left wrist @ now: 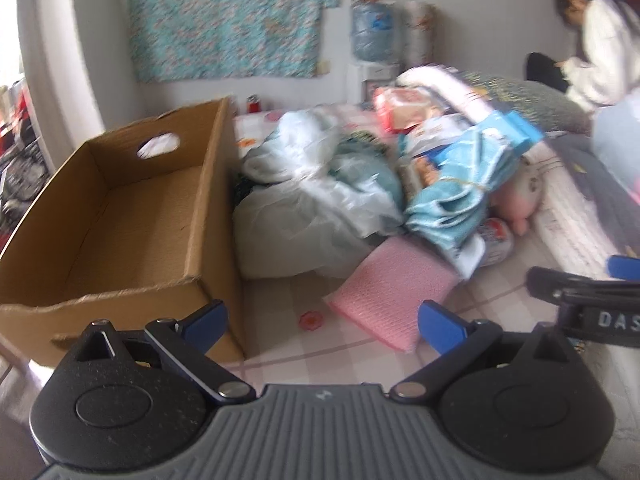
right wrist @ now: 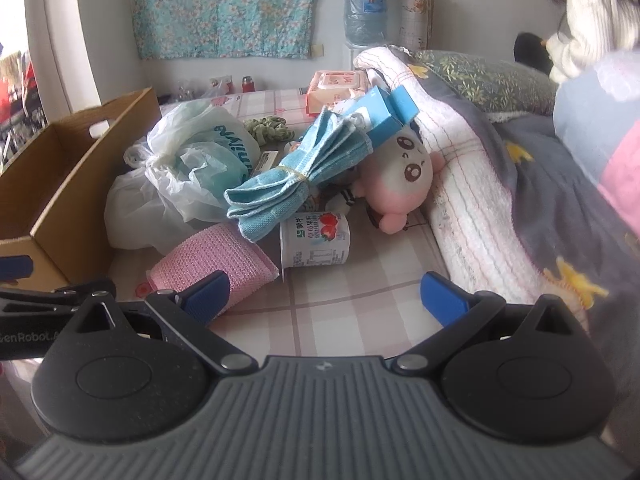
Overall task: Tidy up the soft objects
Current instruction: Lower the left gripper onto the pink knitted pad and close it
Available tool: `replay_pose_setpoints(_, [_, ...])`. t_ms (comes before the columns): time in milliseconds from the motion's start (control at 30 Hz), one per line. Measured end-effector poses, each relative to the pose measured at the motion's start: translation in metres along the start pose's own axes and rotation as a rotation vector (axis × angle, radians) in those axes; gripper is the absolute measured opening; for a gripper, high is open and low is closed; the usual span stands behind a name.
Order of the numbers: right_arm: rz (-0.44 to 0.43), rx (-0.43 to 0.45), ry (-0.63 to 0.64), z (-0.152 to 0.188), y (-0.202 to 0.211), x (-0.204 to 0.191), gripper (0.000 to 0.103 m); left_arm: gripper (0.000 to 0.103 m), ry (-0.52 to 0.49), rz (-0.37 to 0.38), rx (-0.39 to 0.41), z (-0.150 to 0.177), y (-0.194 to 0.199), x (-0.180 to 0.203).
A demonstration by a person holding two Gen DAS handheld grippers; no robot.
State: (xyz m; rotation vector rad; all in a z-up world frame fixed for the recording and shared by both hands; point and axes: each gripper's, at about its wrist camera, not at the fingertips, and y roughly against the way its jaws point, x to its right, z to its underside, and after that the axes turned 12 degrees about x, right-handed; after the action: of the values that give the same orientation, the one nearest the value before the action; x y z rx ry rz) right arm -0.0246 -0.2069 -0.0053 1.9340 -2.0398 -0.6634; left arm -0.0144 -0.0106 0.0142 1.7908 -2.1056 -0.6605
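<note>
The left gripper has its blue-tipped fingers spread wide apart and holds nothing; it hangs over the checked pink bedsheet, just in front of the near corner of the brown cardboard box. The right gripper is spread wide as well and holds nothing; it hangs over the sheet in front of the heap of things.

The box is open at the top, has an oval handle hole in its far wall, and stands at the left of the heap. Touching its right wall lies a bundle of crumpled white plastic bags, which stands between the box and the soft things.

Nearest to both grippers lies the pink knitted cloth pad, flat on the sheet. Just beside it a white yogurt cup with strawberry print lies on its side. Over the cup leans the light blue folded towel tied with a thin band, and a blue and white carton rests on its upper end. The pink and white plush doll lies right of the towel, against the rolled white striped blanket.

Behind are a green scrunchie, a pink pack of wet wipes, a water bottle and a person in a white sweater.
</note>
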Motion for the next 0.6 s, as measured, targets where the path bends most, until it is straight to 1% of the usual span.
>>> replay_pose_setpoints(67, [-0.055,-0.003,-0.082,0.004,-0.002,0.012,0.102,0.102,-0.037,0.089,0.019,-0.004,0.002,0.004])
replay_pose_setpoints(133, [-0.109,-0.006,-0.165,0.008,-0.005,0.022,0.102,0.102,-0.061,0.152,0.023,-0.008,-0.002,0.007])
replay_pose_setpoints(200, [-0.148,-0.006,-0.231,0.01,-0.01,0.028,0.102,0.101,-0.071,0.184,0.038,-0.01,-0.007,0.008])
replay_pose_setpoints(267, [-0.202,-0.021,-0.303,0.012,-0.019,0.032,0.1,0.095,-0.08,0.2,0.038,-0.012,-0.015,0.01])
replay_pose_setpoints(300, [-0.223,-0.028,-0.332,0.012,-0.023,0.034,0.098,0.089,-0.082,0.214,0.036,-0.012,-0.019,0.01])
replay_pose_setpoints(333, [-0.24,-0.034,-0.354,0.013,-0.028,0.035,0.095,0.082,-0.083,0.231,0.031,-0.013,-0.024,0.01])
replay_pose_setpoints(367, [-0.254,-0.045,-0.377,0.013,-0.034,0.036,0.09,0.079,-0.084,0.25,0.021,-0.013,-0.028,0.01])
replay_pose_setpoints(400, [-0.264,-0.055,-0.397,0.014,-0.039,0.037,0.087,0.073,-0.085,0.263,0.014,-0.013,-0.032,0.01])
replay_pose_setpoints(433, [-0.28,-0.07,-0.423,0.015,-0.046,0.039,0.082,0.066,-0.088,0.272,0.003,-0.013,-0.037,0.01])
replay_pose_setpoints(467, [-0.296,-0.089,-0.45,0.017,-0.053,0.04,0.077,0.062,-0.096,0.273,-0.01,-0.012,-0.042,0.012])
replay_pose_setpoints(533, [-0.327,-0.134,-0.508,0.021,-0.068,0.042,0.07,0.044,-0.122,0.261,-0.037,-0.009,-0.051,0.014])
replay_pose_setpoints(600, [-0.352,-0.175,-0.553,0.025,-0.082,0.044,0.065,0.034,-0.148,0.239,-0.061,-0.007,-0.06,0.018])
